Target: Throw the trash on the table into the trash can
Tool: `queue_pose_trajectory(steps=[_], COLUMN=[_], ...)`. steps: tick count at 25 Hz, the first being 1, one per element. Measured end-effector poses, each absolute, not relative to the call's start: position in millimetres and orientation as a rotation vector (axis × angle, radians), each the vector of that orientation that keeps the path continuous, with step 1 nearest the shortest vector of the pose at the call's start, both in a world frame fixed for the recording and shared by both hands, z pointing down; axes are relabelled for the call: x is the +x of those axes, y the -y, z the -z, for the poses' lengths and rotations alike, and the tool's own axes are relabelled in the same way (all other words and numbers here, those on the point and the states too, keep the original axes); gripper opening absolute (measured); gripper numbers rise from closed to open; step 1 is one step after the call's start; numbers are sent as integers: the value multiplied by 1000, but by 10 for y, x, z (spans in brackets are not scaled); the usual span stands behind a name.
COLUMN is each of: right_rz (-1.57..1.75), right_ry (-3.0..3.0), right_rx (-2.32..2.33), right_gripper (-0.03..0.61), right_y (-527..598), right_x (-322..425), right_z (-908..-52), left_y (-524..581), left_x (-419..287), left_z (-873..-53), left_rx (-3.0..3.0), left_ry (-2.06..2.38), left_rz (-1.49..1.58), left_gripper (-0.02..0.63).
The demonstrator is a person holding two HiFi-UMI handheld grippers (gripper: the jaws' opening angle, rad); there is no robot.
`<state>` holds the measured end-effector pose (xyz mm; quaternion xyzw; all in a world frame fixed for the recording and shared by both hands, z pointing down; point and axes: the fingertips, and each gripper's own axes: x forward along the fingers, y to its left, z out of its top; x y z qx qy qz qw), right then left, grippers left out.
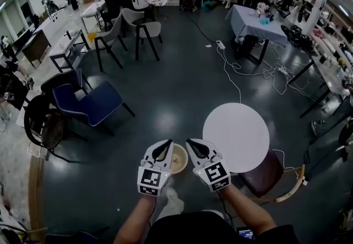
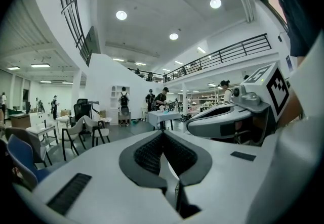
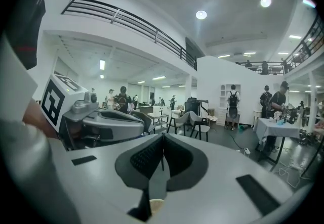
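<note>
A round white table [image 1: 236, 137] stands on the dark floor just right of me. A round beige trash can [image 1: 179, 159] sits on the floor to its left, below and between my two grippers. My left gripper [image 1: 163, 148] is held level over the can's left rim, jaws shut with nothing between them. My right gripper [image 1: 197, 147] is beside it over the can's right rim, also shut and holding nothing. In the left gripper view the pads [image 2: 152, 153] meet. In the right gripper view the pads [image 3: 176, 156] meet too, and a bit of the beige can [image 3: 157, 206] shows below them.
A dark red chair [image 1: 266, 178] stands by the table's near right side. Blue and black chairs [image 1: 91, 102] are to the left, and grey chairs [image 1: 140, 29] farther back. White cables [image 1: 242, 75] trail over the floor toward a clothed table [image 1: 251, 22] where people work.
</note>
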<state>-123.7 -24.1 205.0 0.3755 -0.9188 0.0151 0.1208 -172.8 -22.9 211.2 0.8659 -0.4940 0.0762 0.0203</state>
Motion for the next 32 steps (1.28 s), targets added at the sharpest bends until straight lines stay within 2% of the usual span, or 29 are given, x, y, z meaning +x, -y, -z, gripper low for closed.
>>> queue_pose_trajectory(steps=[32], right_rz=[-6], right_ry=[2813], right_rx=[1117], right_gripper=[18], right_y=[-1686], right_x=[545], right_z=[-1457], left_y=[-1817], left_x=[88], left_z=[-1540], left_rx=[2747], left_ry=[1570], left_rz=[-219], left_gripper=[15])
